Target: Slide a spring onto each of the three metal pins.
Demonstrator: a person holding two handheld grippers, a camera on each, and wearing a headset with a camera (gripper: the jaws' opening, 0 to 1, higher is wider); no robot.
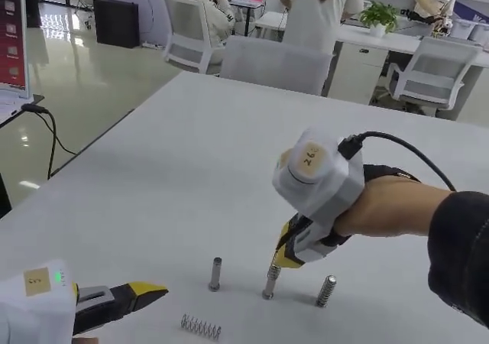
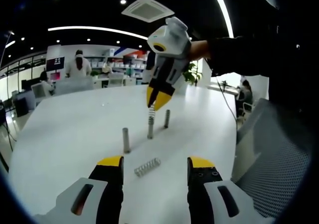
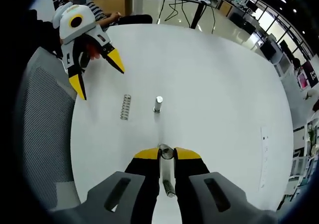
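Your left gripper gapes empty, loose spring ahead near tabletop edge; right gripper pinches second spring atop middle pin.

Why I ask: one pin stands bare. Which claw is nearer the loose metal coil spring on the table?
Left. The left claw hangs open short of the loose metal coil spring; the right claw farther, at the middle metal pin.
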